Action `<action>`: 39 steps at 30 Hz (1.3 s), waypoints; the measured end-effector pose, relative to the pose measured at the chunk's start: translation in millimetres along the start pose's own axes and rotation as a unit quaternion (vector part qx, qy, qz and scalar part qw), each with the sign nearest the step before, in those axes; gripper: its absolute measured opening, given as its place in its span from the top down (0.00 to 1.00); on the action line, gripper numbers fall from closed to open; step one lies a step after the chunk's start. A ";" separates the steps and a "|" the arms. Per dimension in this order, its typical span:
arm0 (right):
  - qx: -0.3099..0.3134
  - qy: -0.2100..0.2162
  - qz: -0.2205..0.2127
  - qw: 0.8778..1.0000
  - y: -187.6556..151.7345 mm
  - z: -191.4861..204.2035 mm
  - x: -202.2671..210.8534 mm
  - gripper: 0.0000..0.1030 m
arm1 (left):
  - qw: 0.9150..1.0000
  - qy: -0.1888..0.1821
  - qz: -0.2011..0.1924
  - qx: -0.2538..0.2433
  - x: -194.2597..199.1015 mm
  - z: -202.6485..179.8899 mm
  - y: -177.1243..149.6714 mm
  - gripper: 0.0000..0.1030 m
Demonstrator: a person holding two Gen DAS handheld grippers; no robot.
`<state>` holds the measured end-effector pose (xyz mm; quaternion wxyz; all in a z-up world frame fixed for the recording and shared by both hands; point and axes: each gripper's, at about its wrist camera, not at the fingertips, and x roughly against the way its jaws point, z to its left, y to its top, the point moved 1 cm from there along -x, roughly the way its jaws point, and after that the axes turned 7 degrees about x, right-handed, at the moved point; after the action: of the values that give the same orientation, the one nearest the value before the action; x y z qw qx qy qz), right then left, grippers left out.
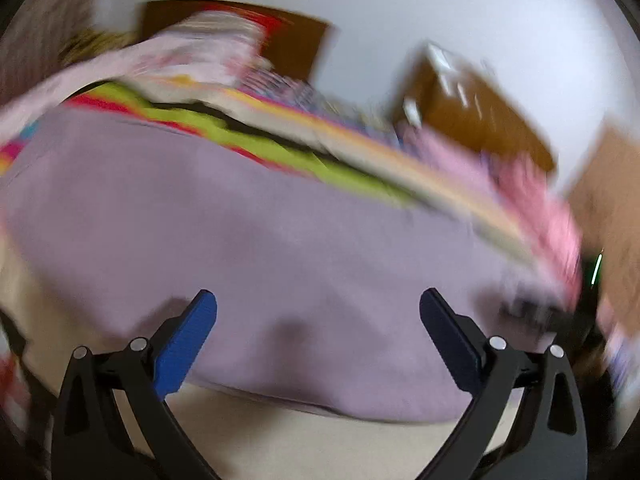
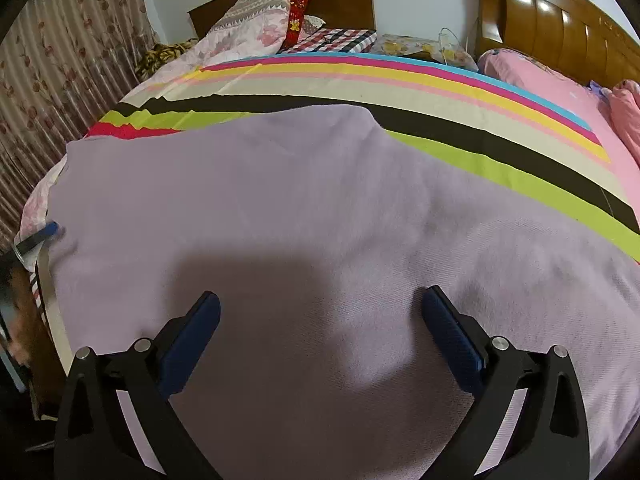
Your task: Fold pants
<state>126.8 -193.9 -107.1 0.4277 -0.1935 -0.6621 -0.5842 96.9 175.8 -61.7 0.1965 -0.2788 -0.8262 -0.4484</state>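
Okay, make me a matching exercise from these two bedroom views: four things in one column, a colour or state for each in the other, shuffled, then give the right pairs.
Column one:
1. pants
2. pillow
3. headboard
4. right tongs

Column two:
A. red with a floral print
B. open, nothing between the fingers
C. lilac, spread flat on the striped sheet
D. glossy brown wood

Pairs: 1-C, 2-A, 3-D, 4-B

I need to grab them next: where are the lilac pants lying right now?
The lilac pants lie spread on the striped bedsheet, filling the right wrist view under the open right gripper.
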 end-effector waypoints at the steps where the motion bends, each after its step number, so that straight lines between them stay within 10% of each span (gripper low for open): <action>1: 0.002 0.000 0.001 1.000 0.3 0.0 -0.3 0.04 | 0.999 -0.005 -0.015 0.038 9.1 20.5 9.2 0.02; 6: 0.004 -0.001 0.002 1.000 1.9 0.6 -1.4 0.04 | 0.963 -0.052 -0.074 0.253 47.1 152.8 34.1 0.09; 20: 0.006 -0.008 0.003 1.000 3.9 3.3 -4.2 0.04 | 0.936 -0.065 -0.100 0.330 2.8 251.3 73.3 0.47; 25: 0.006 -0.008 0.003 1.000 4.0 2.7 -4.6 0.04 | 0.938 -0.058 -0.090 0.329 -5.3 270.9 84.9 0.85; 35: 0.003 -0.005 0.001 1.000 3.6 2.3 -3.5 0.04 | 0.946 -0.018 -0.148 0.289 24.7 237.2 90.8 0.91; 39: -0.005 0.004 -0.007 1.000 3.5 -1.1 -1.7 0.04 | 0.970 0.058 -0.199 0.128 59.8 140.0 106.8 0.91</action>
<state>130.7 -193.7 -106.4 0.4252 -0.1894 -0.6586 -0.5913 108.6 359.1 -32.8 0.1849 -0.0551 -0.9029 -0.3842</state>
